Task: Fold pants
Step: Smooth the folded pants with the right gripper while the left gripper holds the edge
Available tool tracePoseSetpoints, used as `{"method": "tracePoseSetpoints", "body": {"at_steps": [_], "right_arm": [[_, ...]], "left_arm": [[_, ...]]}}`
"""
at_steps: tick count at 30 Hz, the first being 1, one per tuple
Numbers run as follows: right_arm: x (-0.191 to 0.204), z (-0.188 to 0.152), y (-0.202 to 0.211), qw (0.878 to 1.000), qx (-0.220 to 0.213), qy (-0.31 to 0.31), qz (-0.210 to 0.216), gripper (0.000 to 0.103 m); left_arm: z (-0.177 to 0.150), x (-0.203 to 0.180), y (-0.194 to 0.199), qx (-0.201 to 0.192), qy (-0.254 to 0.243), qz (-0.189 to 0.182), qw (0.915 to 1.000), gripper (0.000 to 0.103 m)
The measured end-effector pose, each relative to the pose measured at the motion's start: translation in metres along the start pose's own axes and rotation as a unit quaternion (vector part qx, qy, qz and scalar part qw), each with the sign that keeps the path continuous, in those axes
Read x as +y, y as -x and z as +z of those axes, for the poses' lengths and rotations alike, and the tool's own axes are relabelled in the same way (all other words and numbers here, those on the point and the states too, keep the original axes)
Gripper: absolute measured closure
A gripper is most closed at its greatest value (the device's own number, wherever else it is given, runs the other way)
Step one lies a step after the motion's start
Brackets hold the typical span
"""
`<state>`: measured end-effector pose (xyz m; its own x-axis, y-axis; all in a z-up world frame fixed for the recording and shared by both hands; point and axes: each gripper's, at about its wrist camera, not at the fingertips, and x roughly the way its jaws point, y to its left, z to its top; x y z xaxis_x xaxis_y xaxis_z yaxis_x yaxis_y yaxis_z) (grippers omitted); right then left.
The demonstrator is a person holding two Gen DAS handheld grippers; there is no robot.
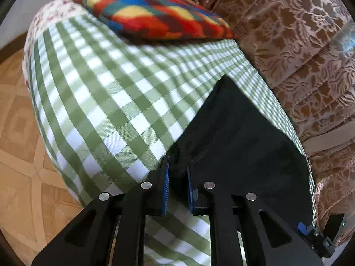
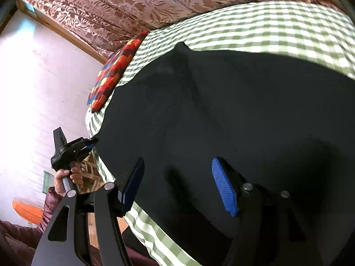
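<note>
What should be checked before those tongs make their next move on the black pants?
1. Pants spread out on the checked cloth: ok, with one small ridge.
2. Right tongs open above the pants: ok, jaws wide apart.
3. Left tongs gripping the pants' edge: cannot tell; they sit at the edge with only a narrow gap.
4. Colourful cushion lying apart from the pants: ok.
</note>
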<state>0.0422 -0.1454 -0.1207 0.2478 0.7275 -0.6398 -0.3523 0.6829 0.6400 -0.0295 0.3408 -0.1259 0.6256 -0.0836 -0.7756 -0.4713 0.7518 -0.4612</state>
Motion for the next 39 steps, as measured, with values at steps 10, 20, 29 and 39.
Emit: {"method": "tracePoseSetpoints", "body": {"at_steps": [10,20,29,39], "right_arm": [[-0.047,-0.001,0.079,0.994,-0.083,-0.054,-0.035,0.040],[-0.108,-0.064,0.169,0.972,-0.132,-0.146,-0.128,0.043],[-0.214,-0.173,0.327,0.846,-0.336,-0.372,-0.183,0.064],[-0.243,-0.164,0.335,0.824,-0.342,-0.408,-0.192,0.097]], "left_arm": [[0.006,-0.053,0.053,-0.092,-0.073,0.003,0.9931,0.073],[-0.098,-0.215,-0.030,0.063,-0.258,-0.191,0.9450,0.073],[-0.171,-0.254,-0.065,0.127,-0.355,-0.182,0.9083,0.073],[-0.173,-0.254,-0.062,0.128,-0.360,-0.171,0.9081,0.073]]}}
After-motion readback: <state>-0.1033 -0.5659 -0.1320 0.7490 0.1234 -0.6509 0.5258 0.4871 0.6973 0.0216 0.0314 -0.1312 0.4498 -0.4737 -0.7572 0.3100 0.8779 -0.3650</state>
